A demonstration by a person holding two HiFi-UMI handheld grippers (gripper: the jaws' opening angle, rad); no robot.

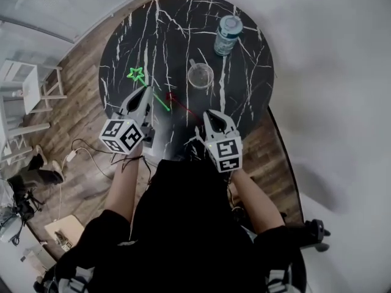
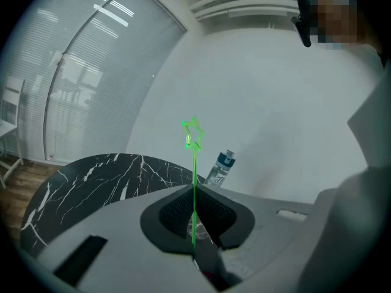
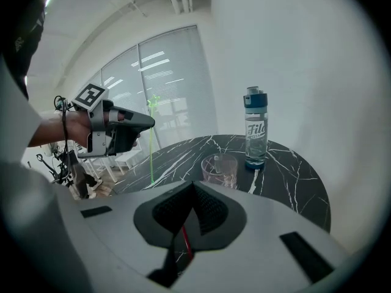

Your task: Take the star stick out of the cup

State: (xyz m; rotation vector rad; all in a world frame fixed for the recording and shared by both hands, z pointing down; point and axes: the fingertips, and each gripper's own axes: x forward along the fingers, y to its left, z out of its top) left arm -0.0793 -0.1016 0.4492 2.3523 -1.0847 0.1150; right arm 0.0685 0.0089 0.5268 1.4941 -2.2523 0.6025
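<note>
- The left gripper (image 1: 146,91) was clamped narrow on the green star stick (image 1: 135,74), its jaws pressed together on the thin shaft.
- In the left gripper view, the star stick (image 2: 192,133) stood upright out of the closed left gripper (image 2: 194,224), with the star at the top, well above the jaws.
- The star stick was out of the cup (image 1: 200,76). From the head view it hung over the bench (image 1: 244,96) to the left of the cup, clear of its rim.
- The right gripper (image 1: 211,115) was pinched tight on a red stick (image 1: 183,107), which slanted toward the middle of the bench.
- The right gripper view showed the red stick (image 3: 183,240) caught between the closed jaws of the right gripper (image 3: 192,215).
- The clear cup (image 3: 220,170) stood upright on the black marbled bench (image 3: 293,176).
- A bottle (image 1: 228,34) with a teal cap stood beyond the cup, near the far edge of the bench, apart from it.
- From the right gripper view, the left gripper (image 3: 122,127) was raised at the left, with the star stick (image 3: 151,145) hanging down from it.
</note>
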